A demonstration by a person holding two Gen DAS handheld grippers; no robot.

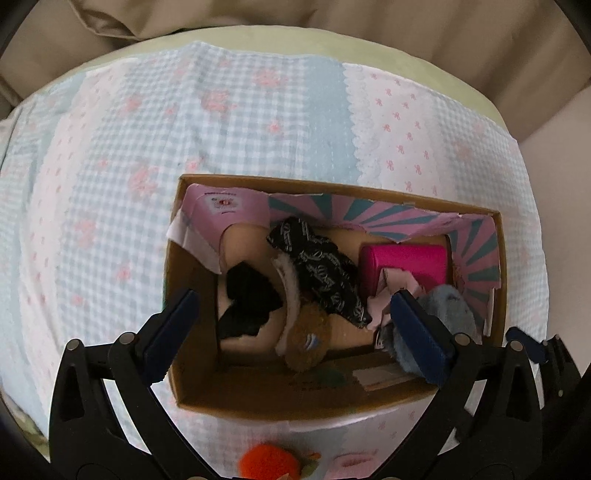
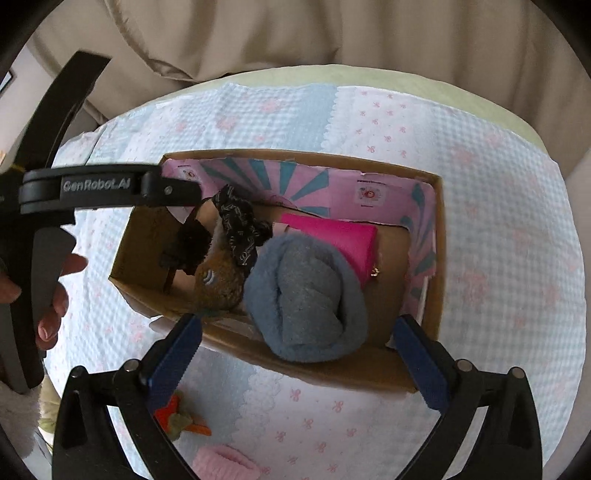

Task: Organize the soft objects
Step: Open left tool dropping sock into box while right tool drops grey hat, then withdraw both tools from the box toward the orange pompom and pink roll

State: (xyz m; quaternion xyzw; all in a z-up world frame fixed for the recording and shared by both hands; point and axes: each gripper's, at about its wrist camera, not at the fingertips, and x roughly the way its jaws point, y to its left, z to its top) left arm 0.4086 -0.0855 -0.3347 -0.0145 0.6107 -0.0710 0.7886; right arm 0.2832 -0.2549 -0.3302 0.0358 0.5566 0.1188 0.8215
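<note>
A cardboard box (image 1: 192,391) (image 2: 332,373) lined with pink and teal paper stands on a checked quilt. It holds a black fuzzy piece (image 1: 247,299), a brown plush (image 1: 306,339) (image 2: 218,280), a black patterned cloth (image 1: 317,266) (image 2: 240,225), a magenta pouch (image 1: 406,266) (image 2: 332,236) and a rolled blue-grey sock (image 2: 306,299) (image 1: 447,306). My left gripper (image 1: 291,336) is open above the box. My right gripper (image 2: 295,362) is open over the near wall, with the sock between its fingers but not held.
An orange plush toy (image 1: 262,461) (image 2: 177,417) lies on the quilt (image 1: 221,129) in front of the box. A pink soft item (image 2: 225,461) lies nearer. Beige bedding (image 2: 332,33) is behind. The left gripper's body (image 2: 92,188) crosses the right view.
</note>
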